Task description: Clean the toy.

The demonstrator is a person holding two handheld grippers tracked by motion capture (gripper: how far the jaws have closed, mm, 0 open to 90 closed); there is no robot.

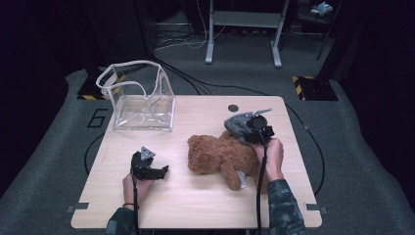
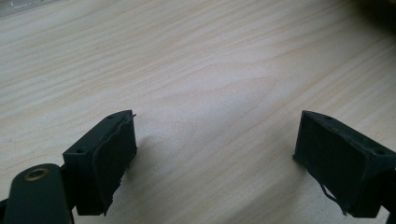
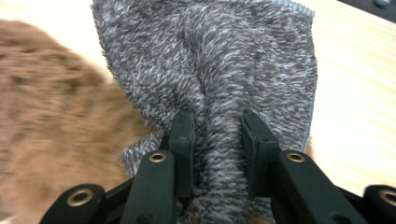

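Grey fleecy cloth (image 3: 219, 84) is pinched between the right gripper (image 3: 217, 135) jaws, teddy bear (image 1: 220, 154) just beside; next, lift it clear. Left gripper (image 2: 215, 149) gapes wide, empty.

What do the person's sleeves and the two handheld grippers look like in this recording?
Both sleeves are dark camouflage. The left gripper is black, with a grey three-cornered plate and thick black jaw pads. The right gripper is black with brass-coloured rivets. A black cable trails from each.
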